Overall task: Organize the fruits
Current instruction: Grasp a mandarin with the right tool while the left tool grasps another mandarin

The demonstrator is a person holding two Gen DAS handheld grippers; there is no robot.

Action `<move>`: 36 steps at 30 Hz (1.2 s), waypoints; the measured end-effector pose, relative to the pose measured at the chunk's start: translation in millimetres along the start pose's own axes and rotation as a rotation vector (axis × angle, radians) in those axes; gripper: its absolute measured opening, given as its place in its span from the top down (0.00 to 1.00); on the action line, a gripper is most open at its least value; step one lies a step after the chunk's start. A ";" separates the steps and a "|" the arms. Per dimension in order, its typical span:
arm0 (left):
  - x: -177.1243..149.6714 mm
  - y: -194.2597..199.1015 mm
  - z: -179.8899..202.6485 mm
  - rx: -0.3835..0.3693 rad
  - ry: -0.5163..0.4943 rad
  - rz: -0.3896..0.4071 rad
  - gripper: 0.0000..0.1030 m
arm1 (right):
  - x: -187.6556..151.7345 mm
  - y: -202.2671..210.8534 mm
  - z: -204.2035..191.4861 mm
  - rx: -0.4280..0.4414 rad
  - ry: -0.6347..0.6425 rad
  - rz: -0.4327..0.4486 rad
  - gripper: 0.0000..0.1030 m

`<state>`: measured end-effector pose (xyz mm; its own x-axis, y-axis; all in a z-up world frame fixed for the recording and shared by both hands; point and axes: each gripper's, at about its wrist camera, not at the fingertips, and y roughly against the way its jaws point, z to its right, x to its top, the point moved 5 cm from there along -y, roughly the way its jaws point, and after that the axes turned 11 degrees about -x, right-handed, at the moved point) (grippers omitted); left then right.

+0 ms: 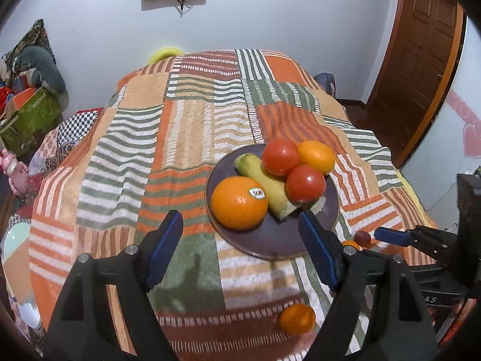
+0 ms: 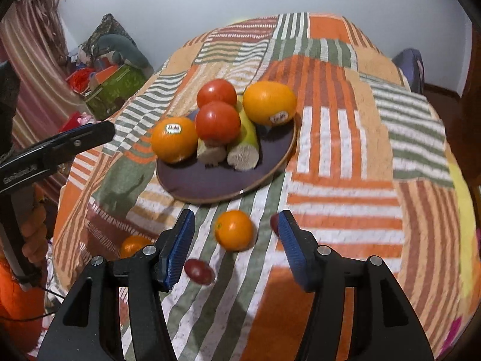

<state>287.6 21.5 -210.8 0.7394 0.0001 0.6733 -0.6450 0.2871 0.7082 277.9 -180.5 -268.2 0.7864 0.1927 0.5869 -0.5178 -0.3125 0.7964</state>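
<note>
Round dark purple plate [image 2: 210, 186] on striped patchwork blanket [image 2: 345, 165] over bench; loaded with two large stickered oranges [image 2: 173, 140], two red tomatoes [image 2: 218, 121] and two cut yellow-green gourd pieces [image 2: 245, 147]. Off plate, on blanket near its front rim: small orange mandarin [image 2: 234, 230], second mandarin [image 1: 296, 319] further left, dark red grape [image 2: 200, 271] and another partly hidden by a pad. Right tongs [image 2: 236, 248] spread, nothing pinched, mandarin between the pads, untouched. Left tongs [image 1: 240, 249] spread wide, empty, poised over plate's front edge
</note>
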 end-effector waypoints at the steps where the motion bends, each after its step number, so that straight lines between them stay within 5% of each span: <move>1: -2.8 1.5 -0.2 -0.004 0.004 -0.002 0.23 | -2.0 -0.6 -1.4 -0.002 -0.001 -0.004 0.49; 7: -21.1 5.3 -1.7 -0.023 0.017 -0.029 0.23 | -3.7 0.1 -10.7 -0.023 0.025 0.006 0.64; 19: -49.1 0.2 -5.2 -0.050 0.045 -0.090 0.23 | -14.4 -27.5 -7.3 0.003 -0.009 -0.074 0.70; 33: -77.9 -5.8 17.0 -0.110 0.043 -0.171 0.23 | -5.4 10.4 -5.4 -0.049 0.010 0.028 0.70; 36: -87.3 -13.0 22.2 -0.121 0.045 -0.210 0.32 | -5.4 21.3 -3.9 -0.061 0.014 0.052 0.70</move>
<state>227.2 -3.5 -274.1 0.8645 -0.0296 0.5017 -0.4501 0.3984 0.7992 261.3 -184.6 -253.9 0.7534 0.1906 0.6293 -0.5778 -0.2650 0.7720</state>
